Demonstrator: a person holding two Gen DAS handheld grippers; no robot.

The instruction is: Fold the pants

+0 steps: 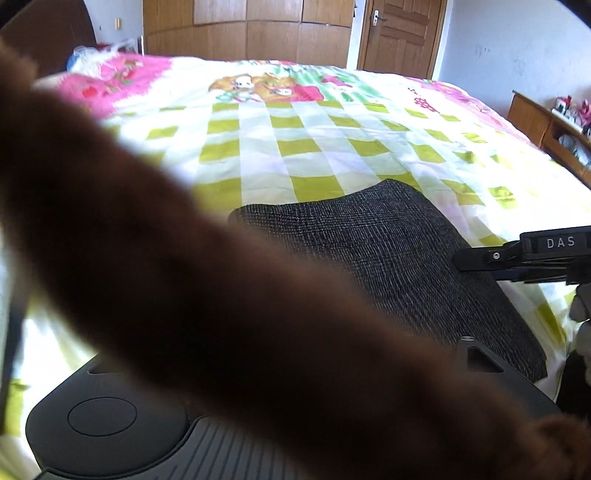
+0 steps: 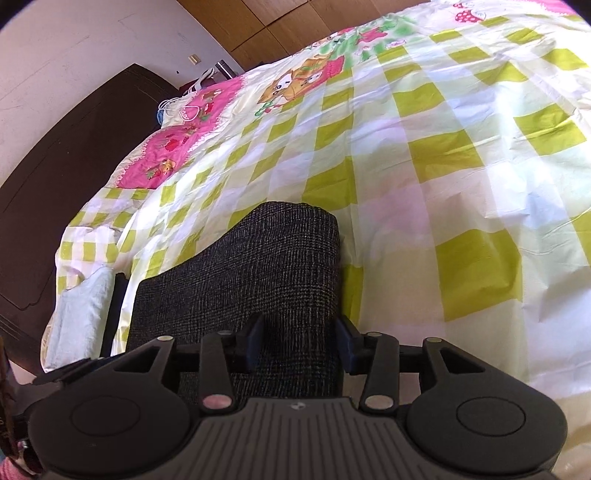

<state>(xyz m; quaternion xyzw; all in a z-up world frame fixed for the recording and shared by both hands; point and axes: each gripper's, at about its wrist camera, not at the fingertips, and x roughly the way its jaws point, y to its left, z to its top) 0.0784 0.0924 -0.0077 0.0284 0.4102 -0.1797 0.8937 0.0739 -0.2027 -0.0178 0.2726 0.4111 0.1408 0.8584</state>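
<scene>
In the right wrist view, the right gripper [image 2: 301,341] sits low over the near edge of the bed, its two dark blue fingers [image 2: 255,339] set well apart. The dark grey woven pants [image 2: 255,269] lie between the fingers, which stand on either side of the cloth without pressing it, so the gripper looks open and holds nothing firmly. The pants are folded into a thick rectangular bundle, lying flat on the bedsheet [image 2: 461,177] near the front edge of the bed.

In the left wrist view, a blurred brown furry thing [image 1: 207,288] crosses right in front of the lens from upper left to lower right and hides the left gripper's fingers; I cannot tell whether that gripper is open or closed, nor whether it holds anything. Only its black body [image 1: 110,417] shows at the bottom. Past the blur lie the folded pants [image 1: 388,251], and the right gripper [image 1: 517,254] reaches in from the right, just at their edge.

Beyond, the green and white checked sheet with pink corners and cartoon prints covers the bed. At the far side stand a wooden wardrobe [image 1: 247,29] and a wooden door [image 1: 402,37].
</scene>
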